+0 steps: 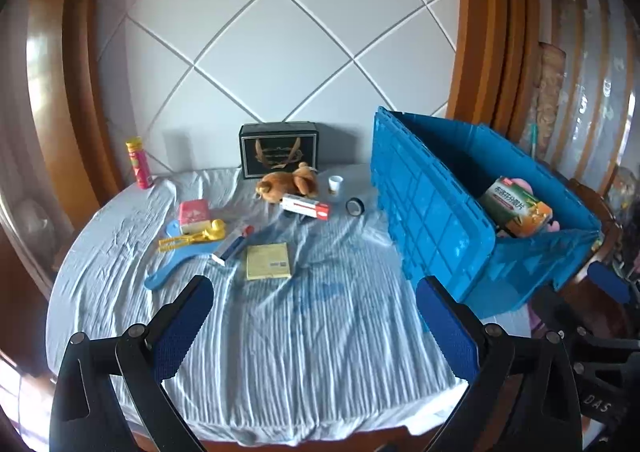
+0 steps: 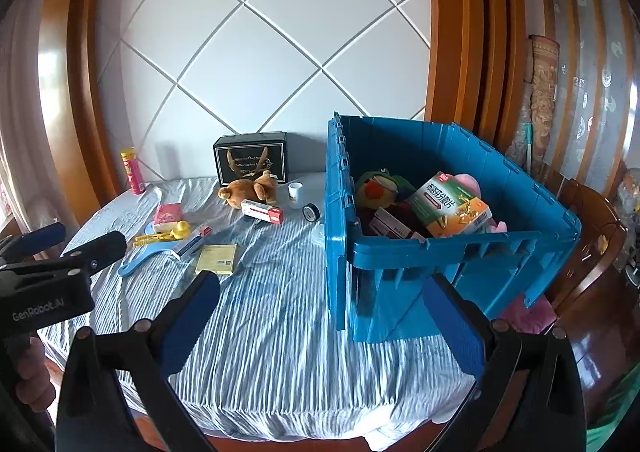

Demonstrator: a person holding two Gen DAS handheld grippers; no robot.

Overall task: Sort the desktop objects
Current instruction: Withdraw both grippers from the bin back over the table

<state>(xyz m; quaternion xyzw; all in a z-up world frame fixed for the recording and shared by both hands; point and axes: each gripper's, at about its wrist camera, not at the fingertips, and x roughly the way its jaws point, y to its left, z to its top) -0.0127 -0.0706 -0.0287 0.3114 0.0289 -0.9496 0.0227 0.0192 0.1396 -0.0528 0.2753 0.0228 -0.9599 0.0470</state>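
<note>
Blue crate [image 2: 460, 252] sits right of frame; I hold both grippers, left gripper [image 1: 316, 308] and right gripper [image 2: 324, 304], spread wide apart, while the toothpaste box [image 1: 306, 207] lies lengthwise left-to-right.

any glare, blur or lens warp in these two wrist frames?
Left wrist: heavy fisheye bowing of the door frame, black vignette corners, glare on the wood at left; table items sharp. Right wrist: same bowing, bright reflections on the glossy wood right of the blue crate; the left gripper at the frame edge looks slightly soft.
</note>
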